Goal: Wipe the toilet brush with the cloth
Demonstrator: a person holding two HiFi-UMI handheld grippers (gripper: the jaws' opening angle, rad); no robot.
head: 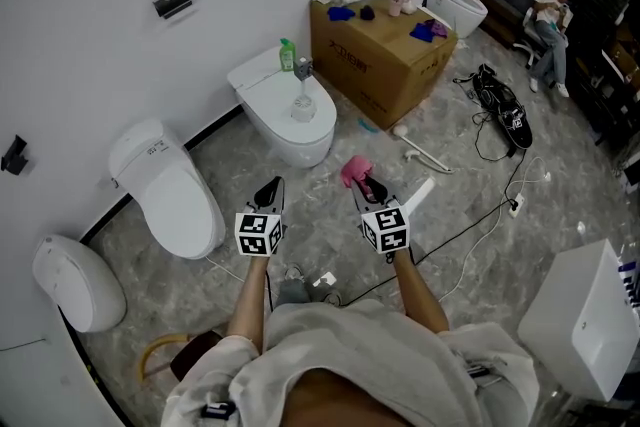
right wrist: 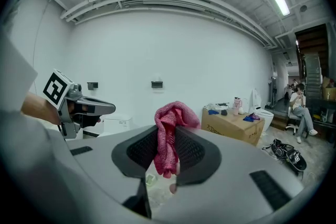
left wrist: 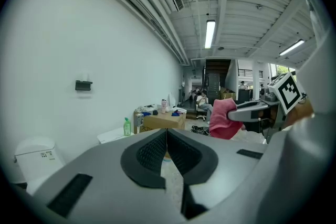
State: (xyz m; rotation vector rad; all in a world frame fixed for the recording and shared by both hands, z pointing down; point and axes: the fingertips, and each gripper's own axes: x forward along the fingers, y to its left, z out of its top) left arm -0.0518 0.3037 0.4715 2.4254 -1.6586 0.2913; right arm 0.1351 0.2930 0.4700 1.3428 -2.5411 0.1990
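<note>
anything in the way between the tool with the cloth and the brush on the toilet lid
Nothing visible. The right tool, shut on the cloth, hangs over the floor; only floor lies between it and the toilet where the brush stands. The bottle sits behind the brush, off the path.
</note>
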